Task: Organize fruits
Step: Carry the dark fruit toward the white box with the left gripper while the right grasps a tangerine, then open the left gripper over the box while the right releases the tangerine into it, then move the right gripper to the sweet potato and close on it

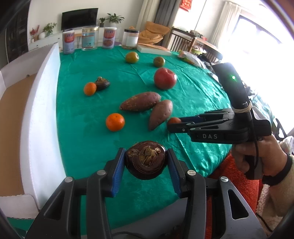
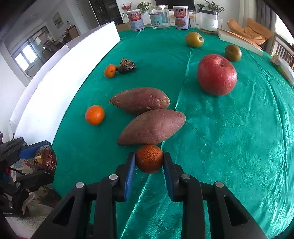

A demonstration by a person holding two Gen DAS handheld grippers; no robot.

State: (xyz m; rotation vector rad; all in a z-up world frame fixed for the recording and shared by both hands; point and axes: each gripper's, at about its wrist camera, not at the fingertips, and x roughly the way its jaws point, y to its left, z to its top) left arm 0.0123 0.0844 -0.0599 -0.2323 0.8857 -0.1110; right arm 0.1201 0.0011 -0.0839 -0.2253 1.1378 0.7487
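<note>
My left gripper [image 1: 146, 159] is shut on a dark brown water chestnut [image 1: 146, 160] and holds it above the near edge of the green tablecloth [image 1: 88, 128]; it also shows in the right wrist view [image 2: 45, 159]. My right gripper [image 2: 149, 161] is shut on a small scaly orange fruit [image 2: 149, 160], just in front of a sweet potato [image 2: 152, 126]; it also shows in the left wrist view [image 1: 173, 121]. On the cloth lie a second sweet potato [image 2: 140, 100], a red apple [image 2: 216, 74], two tangerines [image 2: 95, 114] [image 2: 110, 70], another water chestnut [image 2: 126, 66] and two green fruits [image 2: 194, 39] [image 2: 233, 53].
A white foam board [image 1: 42, 110] stands along the table's left edge, with a cardboard box [image 1: 11, 119] beyond it. Cans and jars [image 2: 159, 17] line the far edge, with a flat white box [image 2: 238, 41] at the far right.
</note>
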